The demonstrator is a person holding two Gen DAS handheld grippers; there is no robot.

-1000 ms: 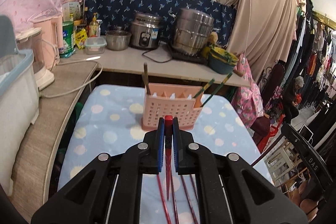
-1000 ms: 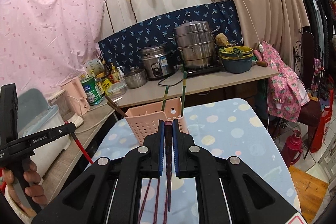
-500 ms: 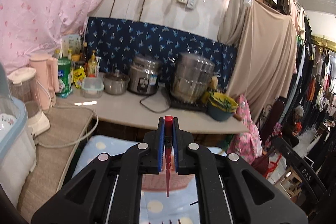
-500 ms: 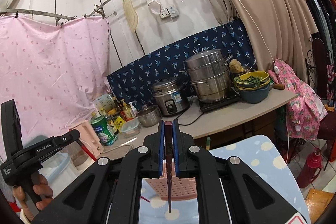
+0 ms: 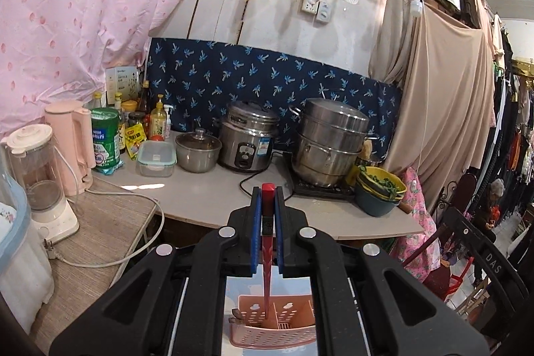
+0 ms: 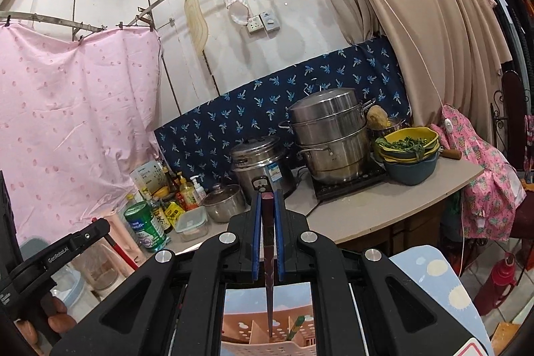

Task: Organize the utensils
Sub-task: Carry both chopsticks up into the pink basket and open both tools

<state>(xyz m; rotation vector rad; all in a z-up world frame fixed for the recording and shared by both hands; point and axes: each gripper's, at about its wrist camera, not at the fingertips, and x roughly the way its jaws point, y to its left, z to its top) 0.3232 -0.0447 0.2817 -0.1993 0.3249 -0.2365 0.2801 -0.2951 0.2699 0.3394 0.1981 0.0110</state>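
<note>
My left gripper (image 5: 267,199) is shut on a red chopstick (image 5: 267,256) that hangs point down over the pink utensil basket (image 5: 277,322), low in the left wrist view. A brown handle (image 5: 237,316) lies at the basket's left rim. My right gripper (image 6: 267,206) is shut on a dark maroon chopstick (image 6: 269,289), whose tip hangs just over the same basket (image 6: 267,336). A green-handled utensil (image 6: 295,324) stands inside that basket. The left gripper's black body (image 6: 56,256) and the hand holding it show at the left edge of the right wrist view.
Behind the basket runs a grey counter (image 5: 213,192) with a rice cooker (image 5: 248,142), a steamer pot (image 5: 328,142), a small lidded pot (image 5: 198,149), bottles and a green can (image 5: 105,139). A blender (image 5: 40,182) and its cord are at left. The spotted tablecloth (image 6: 434,282) lies below.
Both grippers have risen and tilted up with their chopsticks, so the basket has dropped from mid-frame to the bottom edge and the chopstick tips now hang over it.
</note>
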